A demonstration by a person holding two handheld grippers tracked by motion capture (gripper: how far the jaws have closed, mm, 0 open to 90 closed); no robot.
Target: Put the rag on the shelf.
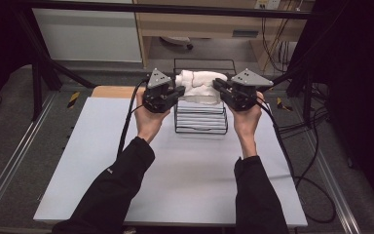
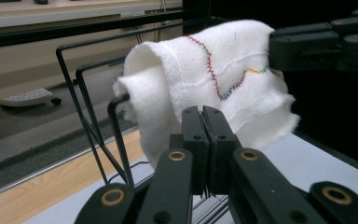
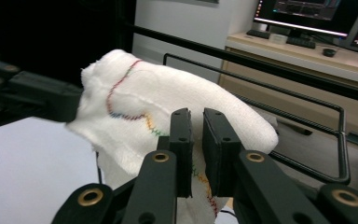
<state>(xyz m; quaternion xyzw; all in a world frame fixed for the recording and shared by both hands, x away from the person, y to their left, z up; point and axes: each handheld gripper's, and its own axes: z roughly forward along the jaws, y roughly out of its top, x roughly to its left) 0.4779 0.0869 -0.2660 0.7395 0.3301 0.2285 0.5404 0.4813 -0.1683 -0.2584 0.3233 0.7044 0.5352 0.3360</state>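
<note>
The crumpled white cloth with rainbow zigzag stitching hangs between both claws above the black wire rack on the pale grey table. The left gripper is clenched on its edge; the right gripper, jaws slightly parted, pinches another edge

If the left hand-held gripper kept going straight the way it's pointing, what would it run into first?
Probably nothing new: the left hand-held gripper already sits against the white cloth; beyond it looks to be the right hand-held gripper, though depth is unclear.
</note>
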